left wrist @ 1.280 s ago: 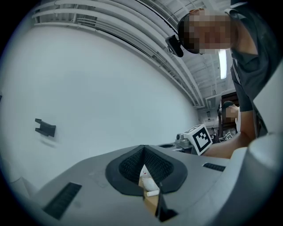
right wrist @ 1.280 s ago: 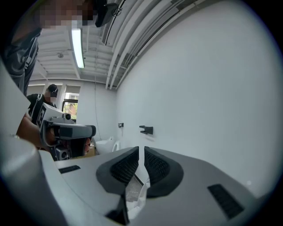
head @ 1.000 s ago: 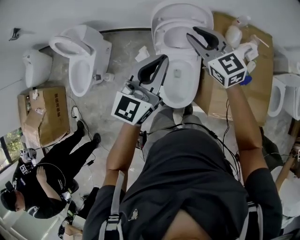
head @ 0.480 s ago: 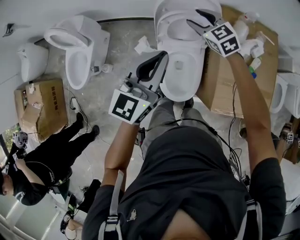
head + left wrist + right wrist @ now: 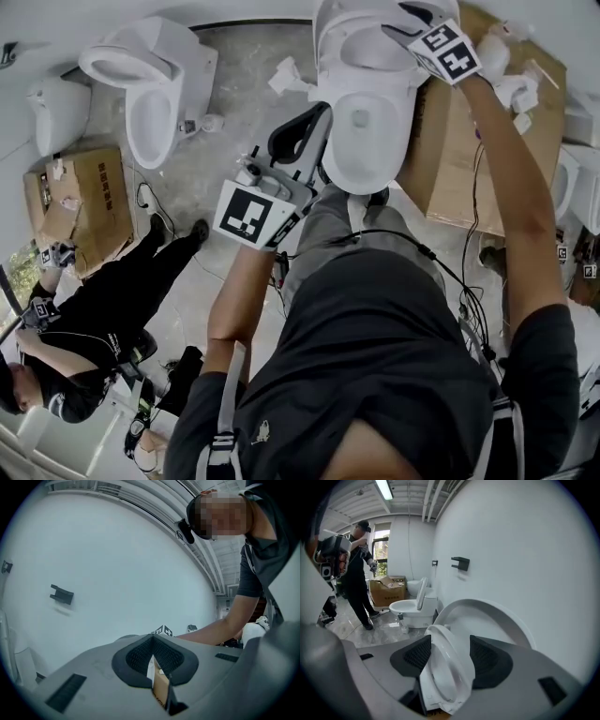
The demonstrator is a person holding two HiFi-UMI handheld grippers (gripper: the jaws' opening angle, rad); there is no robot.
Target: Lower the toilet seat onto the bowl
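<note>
Toilet seat [image 5: 440, 667] is tilted up off the bowl [image 5: 361, 141], just in front of the raised lid [image 5: 487, 616]. Its rim sits between the jaws of the right hand-held gripper [image 5: 449, 654], which are opening wide. The left hand-held gripper [image 5: 305, 131] hangs beside the bowl's front, jaws pinched together.

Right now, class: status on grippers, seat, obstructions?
Left gripper shut, empty. Right gripper opening, astride toilet seat. Seat up, lid up behind. Nothing seen on bowl.

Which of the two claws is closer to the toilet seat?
Right. The right claw is at the toilet seat itself, its jaws opening with the seat's rim between them. The left claw hangs shut beside the bowl, away from the seat.
</note>
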